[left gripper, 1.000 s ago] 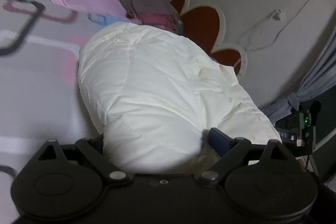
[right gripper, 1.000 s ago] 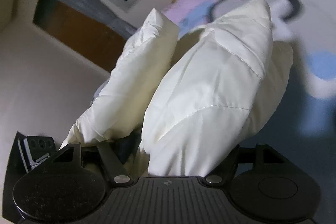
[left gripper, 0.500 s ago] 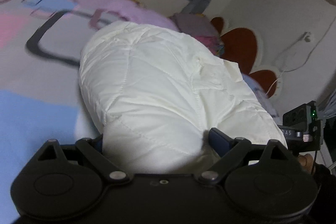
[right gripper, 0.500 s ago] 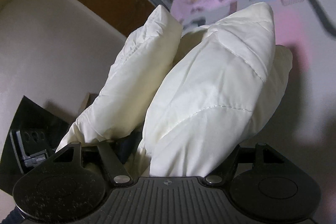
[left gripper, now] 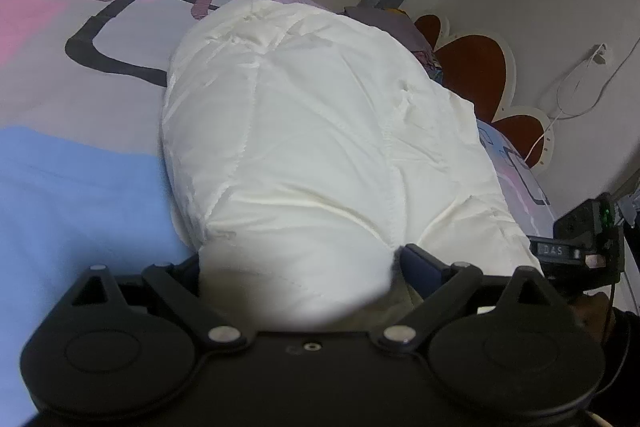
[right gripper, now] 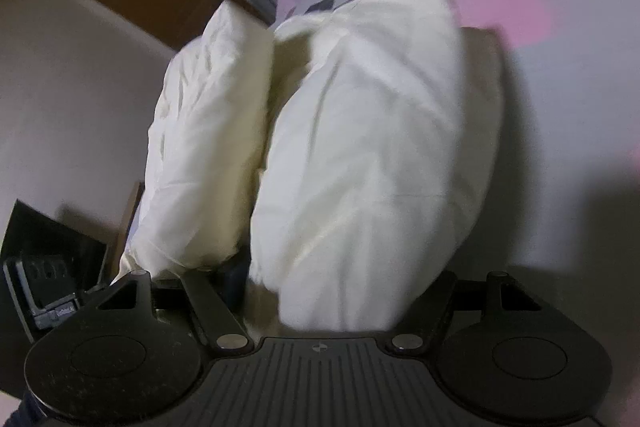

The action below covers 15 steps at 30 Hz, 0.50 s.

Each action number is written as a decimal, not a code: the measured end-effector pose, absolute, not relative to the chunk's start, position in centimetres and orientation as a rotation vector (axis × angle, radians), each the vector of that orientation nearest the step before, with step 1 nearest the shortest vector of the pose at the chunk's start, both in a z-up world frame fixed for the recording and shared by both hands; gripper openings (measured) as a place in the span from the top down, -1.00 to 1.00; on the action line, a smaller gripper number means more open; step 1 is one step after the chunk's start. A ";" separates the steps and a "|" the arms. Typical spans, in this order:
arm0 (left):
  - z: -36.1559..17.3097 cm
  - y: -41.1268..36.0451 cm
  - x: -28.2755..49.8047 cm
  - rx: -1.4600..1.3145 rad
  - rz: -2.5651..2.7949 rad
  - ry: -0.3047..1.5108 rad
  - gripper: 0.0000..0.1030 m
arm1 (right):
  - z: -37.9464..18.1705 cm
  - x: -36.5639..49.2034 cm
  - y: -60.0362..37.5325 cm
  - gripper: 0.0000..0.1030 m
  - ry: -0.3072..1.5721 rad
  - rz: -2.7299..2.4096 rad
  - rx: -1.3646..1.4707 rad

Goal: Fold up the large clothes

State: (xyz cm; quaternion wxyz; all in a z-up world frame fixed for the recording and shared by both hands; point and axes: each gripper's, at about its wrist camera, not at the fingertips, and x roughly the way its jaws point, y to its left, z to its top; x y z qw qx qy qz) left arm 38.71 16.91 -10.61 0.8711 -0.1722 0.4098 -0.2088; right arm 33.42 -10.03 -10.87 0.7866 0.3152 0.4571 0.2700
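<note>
Left wrist view: white puffer jacket (left gripper: 312, 147) bulks up straight ahead, its near end bunched between the fingers of the left gripper (left gripper: 298, 267), which is pinching that padded edge. Same in the right wrist view: right gripper (right gripper: 332, 291) is clamped on the jacket (right gripper: 372, 155), with a second padded lobe, probably a sleeve or folded panel, standing to the left of the main mass.

What changed: over the last second the bedspread (left gripper: 80, 163) behind the jacket has swept across the left view. Earlier mostly grey-white with pink, now a big blue block sits near-left and the black rounded-rectangle print lies far-left. The window and curtain have come into view at the top, and the red heart-shaped headboard (left gripper: 472, 67) has slid to the right. In the right view the brown door and wall have taken up more of the left side, and the pink patch of the bedspread has moved to the far right. The jacket itself keeps the same shape and the same place in both grips.

Reading: both hands are carrying or swinging the jacket as one bundle over the bed, not folding yet. Far end looks to be touching or just above the bedspread; can't tell which. Likely the jacket is being repositioned for laying down before the next fold. Right gripper's body shows at the far right edge of the left view, near the jacket's right side.
</note>
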 end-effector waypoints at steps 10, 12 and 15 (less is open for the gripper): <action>-8.5 20.8 34.7 -0.388 -0.320 0.772 -0.79 | -5.7 29.3 -17.2 -0.07 0.844 0.405 0.658; -7.8 21.7 34.1 -0.395 -0.305 0.745 -0.78 | -4.3 28.7 -17.6 0.35 0.822 0.422 0.627; -5.7 20.7 33.6 -0.386 -0.365 0.692 -0.71 | -1.4 28.9 -13.9 0.36 0.768 0.509 0.531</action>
